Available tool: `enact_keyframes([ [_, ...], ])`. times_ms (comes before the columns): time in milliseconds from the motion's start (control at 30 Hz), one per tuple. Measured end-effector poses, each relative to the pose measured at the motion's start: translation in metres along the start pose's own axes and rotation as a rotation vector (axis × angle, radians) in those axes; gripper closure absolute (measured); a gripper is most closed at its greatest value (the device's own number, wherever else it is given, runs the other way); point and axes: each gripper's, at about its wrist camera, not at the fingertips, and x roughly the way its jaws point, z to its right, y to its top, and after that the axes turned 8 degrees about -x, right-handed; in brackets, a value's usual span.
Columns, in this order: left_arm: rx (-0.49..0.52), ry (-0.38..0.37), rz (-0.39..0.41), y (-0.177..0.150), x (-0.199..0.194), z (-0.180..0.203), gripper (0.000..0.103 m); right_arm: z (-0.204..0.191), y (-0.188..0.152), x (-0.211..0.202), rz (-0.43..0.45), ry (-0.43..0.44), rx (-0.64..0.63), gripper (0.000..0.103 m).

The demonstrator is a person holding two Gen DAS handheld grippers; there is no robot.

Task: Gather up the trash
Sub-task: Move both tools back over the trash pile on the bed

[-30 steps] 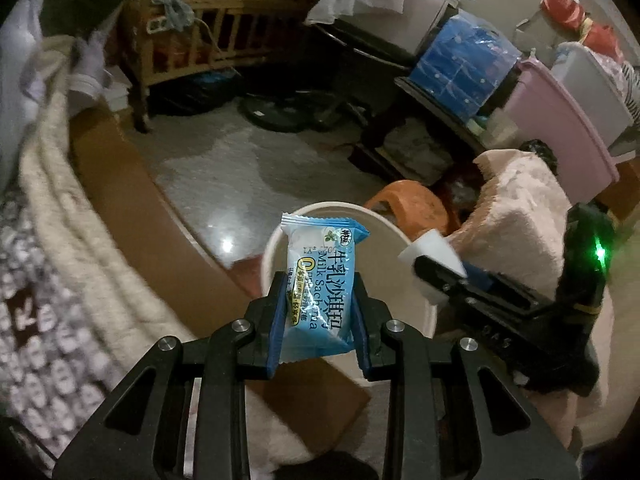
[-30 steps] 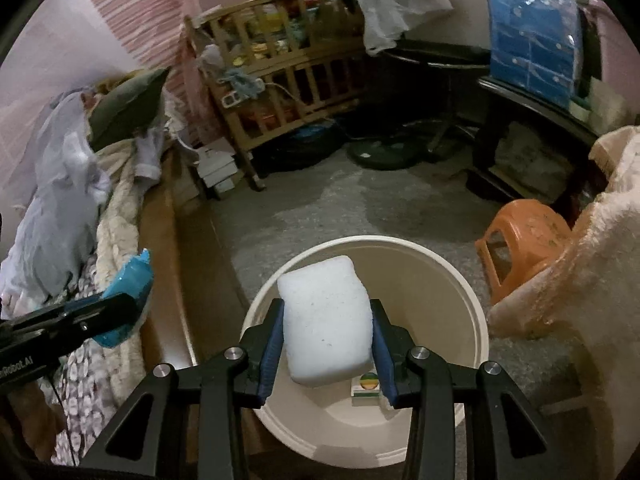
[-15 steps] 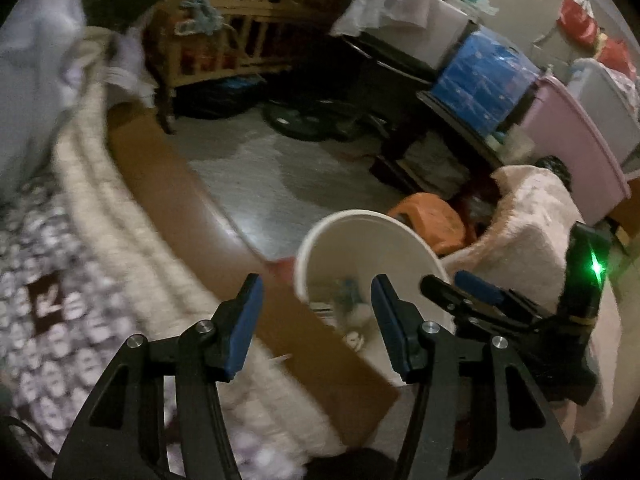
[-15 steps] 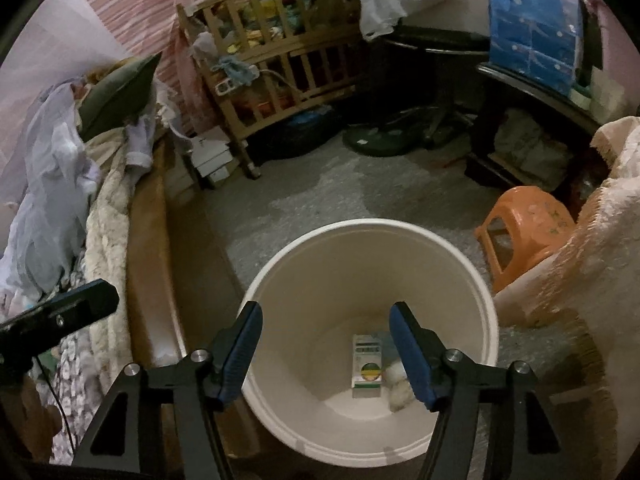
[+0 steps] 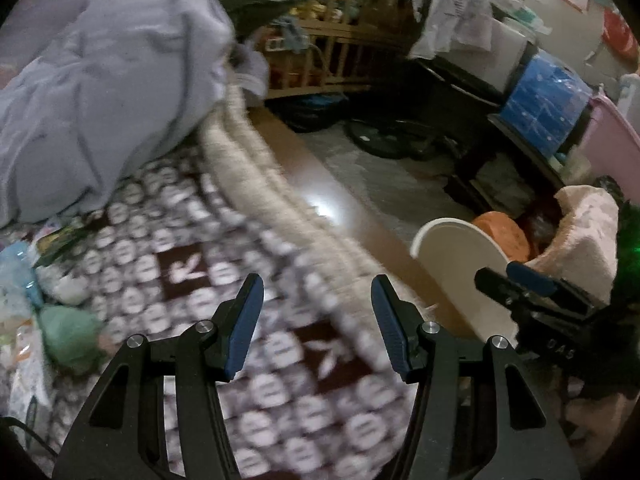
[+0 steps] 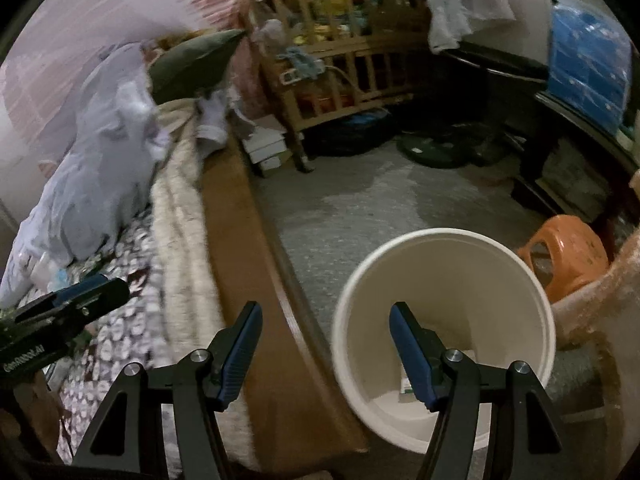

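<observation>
My left gripper [image 5: 316,284] stands open and empty above the brown-and-white patterned bedspread [image 5: 192,272]. Loose trash lies on the bed at the far left: a crumpled green piece [image 5: 68,336], a pale blue packet [image 5: 16,268] and a dark green wrapper [image 5: 56,240]. My right gripper [image 6: 325,312] is also open and empty; its left finger hangs over the bed's wooden side rail [image 6: 256,280] and its right finger over the cream bucket [image 6: 440,240]. A small packet [image 6: 406,384] lies on the bucket's floor. The bucket [image 5: 456,256] sits to the right of the left gripper.
A lilac quilt [image 5: 100,80] is heaped on the bed at the back left. An orange stool [image 6: 568,256] and a pink fleece blanket [image 5: 584,232] flank the bucket on the right. A wooden crib [image 6: 340,64] and blue drawers [image 5: 544,92] line the far side of the grey floor.
Both grippers opened and let go: the blue milk-candy packet and the white block are gone from the jaws. Both hands then swung left, away from the bucket toward the bed.
</observation>
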Motion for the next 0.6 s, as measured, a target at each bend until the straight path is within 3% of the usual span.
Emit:
enact_keyframes([
  [600, -0.139, 0.169, 0.031, -0.045, -0.072, -0.144, 0.048, -0.162, 0.005, 0.020, -0.058, 0.217, -0.235, 0.038],
])
